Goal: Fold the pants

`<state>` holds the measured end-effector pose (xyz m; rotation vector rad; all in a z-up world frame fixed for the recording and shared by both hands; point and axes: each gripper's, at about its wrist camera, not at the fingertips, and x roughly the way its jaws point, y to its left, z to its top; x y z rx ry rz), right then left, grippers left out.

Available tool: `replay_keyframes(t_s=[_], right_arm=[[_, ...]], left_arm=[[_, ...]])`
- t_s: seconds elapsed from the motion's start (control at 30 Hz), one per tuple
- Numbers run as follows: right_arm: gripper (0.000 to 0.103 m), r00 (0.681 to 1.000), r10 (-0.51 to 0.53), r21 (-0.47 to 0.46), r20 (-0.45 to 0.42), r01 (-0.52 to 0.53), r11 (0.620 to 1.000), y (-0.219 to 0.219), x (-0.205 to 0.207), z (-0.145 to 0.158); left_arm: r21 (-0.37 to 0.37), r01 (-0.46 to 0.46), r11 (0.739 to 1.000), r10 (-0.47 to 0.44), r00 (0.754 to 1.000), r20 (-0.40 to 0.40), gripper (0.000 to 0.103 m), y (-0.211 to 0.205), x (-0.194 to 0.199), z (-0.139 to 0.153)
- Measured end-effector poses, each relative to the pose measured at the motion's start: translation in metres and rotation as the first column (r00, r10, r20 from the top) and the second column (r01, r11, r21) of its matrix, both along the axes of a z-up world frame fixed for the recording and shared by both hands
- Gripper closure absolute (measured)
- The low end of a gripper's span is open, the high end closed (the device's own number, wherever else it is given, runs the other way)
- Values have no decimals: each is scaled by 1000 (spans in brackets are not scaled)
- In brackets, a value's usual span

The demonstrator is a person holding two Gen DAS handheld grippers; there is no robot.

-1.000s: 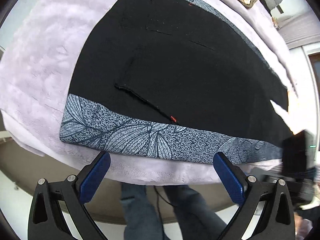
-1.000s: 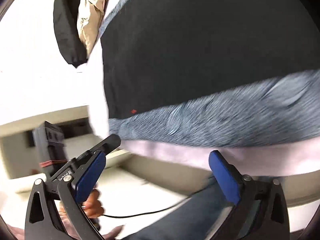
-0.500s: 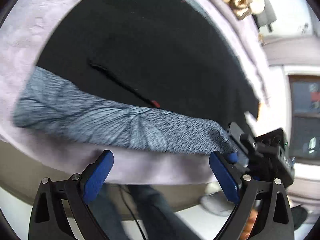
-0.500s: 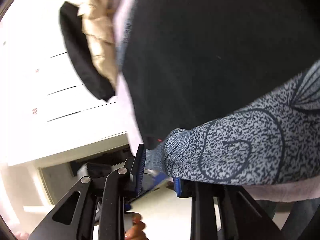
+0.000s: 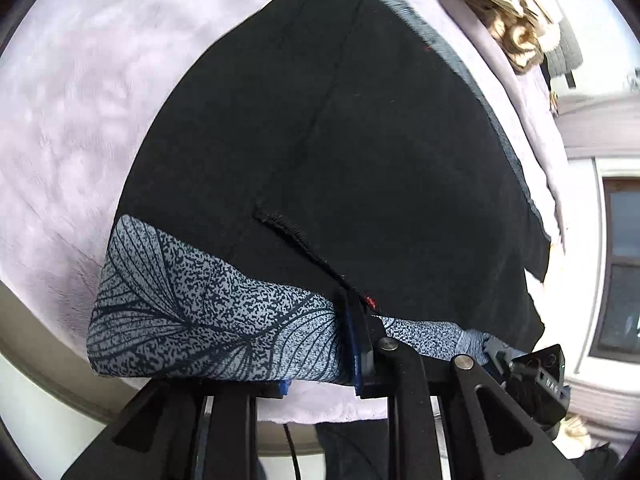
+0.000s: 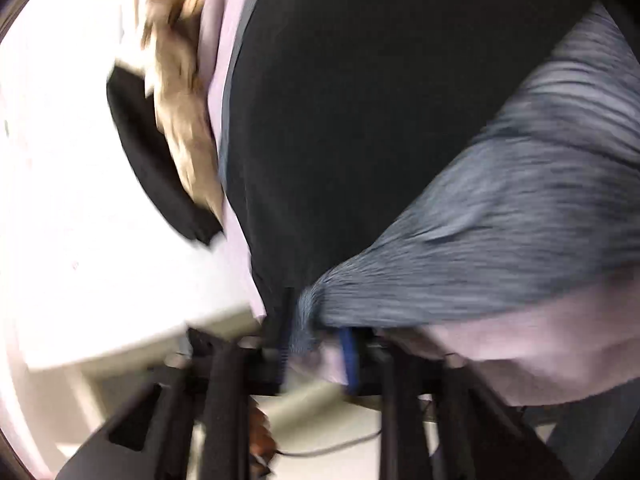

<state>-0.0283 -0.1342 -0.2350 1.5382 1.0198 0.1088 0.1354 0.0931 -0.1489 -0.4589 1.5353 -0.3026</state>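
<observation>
surface: fuzzy pale lilac blanket point(image 5: 72, 92) over the counter, beige counter edge point(image 5: 48, 364) showing below | far end: crumpled tan garment point(image 5: 508, 12) beside a dark grey one point(image 5: 566, 50) | right: dark-framed window point(image 5: 622, 268) in a white wall, daylight | right wrist view: blurred bright white cabinet front point(image 6: 80, 208)

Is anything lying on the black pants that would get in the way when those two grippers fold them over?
Nothing visible does. Both the left hand-held gripper and right hand-held gripper already clamp the patterned waistband, and the black pants lie bare.
</observation>
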Motion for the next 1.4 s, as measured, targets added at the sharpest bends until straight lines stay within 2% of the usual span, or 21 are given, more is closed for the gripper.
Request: replay_keyframes(t_s=[0.03, 0.1, 0.17, 0.23, 0.37, 0.43, 0.5, 0.6, 0.7, 0.77, 0.83, 0.87, 0.9, 0.97, 1.07, 1.17, 1.2, 1.3, 1.37, 1.4], right_arm=[[99, 1000, 4, -16, 12, -4, 1000, -3, 0, 9], [99, 996, 71, -85, 49, -67, 994, -8, 13, 38], [100, 981, 160, -155, 109, -142, 978, -19, 36, 73], [99, 964, 228, -201, 138, -198, 959, -32, 67, 93], [99, 932, 329, -256, 153, -284, 924, -63, 147, 107], [99, 917, 377, -272, 128, -333, 903, -73, 197, 98], [98, 909, 404, -258, 104, -368, 893, -86, 237, 78], [98, 903, 423, -220, 78, -398, 891, -99, 277, 39], [97, 903, 427, -226, 53, -405, 886, -106, 309, 12], [95, 903, 430, -239, 19, -414, 879, -99, 327, 3], [86, 906, 423, -234, 28, -406, 884, -98, 334, 4], [67, 908, 416, -212, 55, -397, 893, -99, 336, 7], [41, 909, 406, -180, 94, -386, 905, -100, 336, 13], [20, 907, 397, -162, 142, -375, 913, -99, 333, 29], [20, 902, 409, -241, 137, -370, 897, -97, 318, 68], [20, 907, 404, -342, 119, -344, 874, -108, 275, 103], [20, 912, 401, -410, 90, -333, 849, -114, 250, 118], [20, 941, 337, -550, -20, -292, 782, -140, 185, 135], [20, 965, 227, -647, -133, -258, 718, -168, 124, 144], [20, 971, 185, -658, -151, -238, 714, -178, 101, 145]], left_arm=[[9, 8, 1000, -8, 1000, 13, 80, -8, 4, 5], [13, 25, 1000, -26, 998, 65, 80, -12, 13, 32], [4, 37, 999, -37, 990, 135, 80, -17, 28, 60], [-9, 34, 999, -32, 982, 184, 80, -25, 48, 77], [25, 40, 999, -46, 956, 290, 77, -50, 101, 94], [97, 37, 995, -69, 935, 347, 56, -64, 132, 89], [177, -2, 984, -69, 917, 393, 44, -76, 168, 73], [214, -40, 976, -43, 929, 368, 44, -79, 208, 37], [274, -65, 960, -34, 940, 340, 44, -82, 228, 8], [298, -90, 950, -14, 944, 330, 44, -75, 232, 6], [322, -141, 936, 17, 934, 358, 44, -60, 231, 22], [331, -149, 932, 17, 929, 368, 44, -56, 230, 29], [353, -147, 924, 3, 926, 378, 44, -53, 228, 36], [414, -118, 903, -52, 925, 377, 44, -58, 221, 43], [439, -22, 898, -146, 927, 345, 44, -84, 210, 35], [436, 91, 895, -238, 925, 296, 44, -123, 208, 6], [443, 106, 890, -253, 924, 286, 44, -134, 211, -5], [496, 104, 862, -280, 914, 294, 44, -152, 209, -1], [452, 156, 878, -311, 904, 293, 44, -161, 199, 13], [448, 179, 876, -335, 894, 298, 44, -167, 193, 19]])
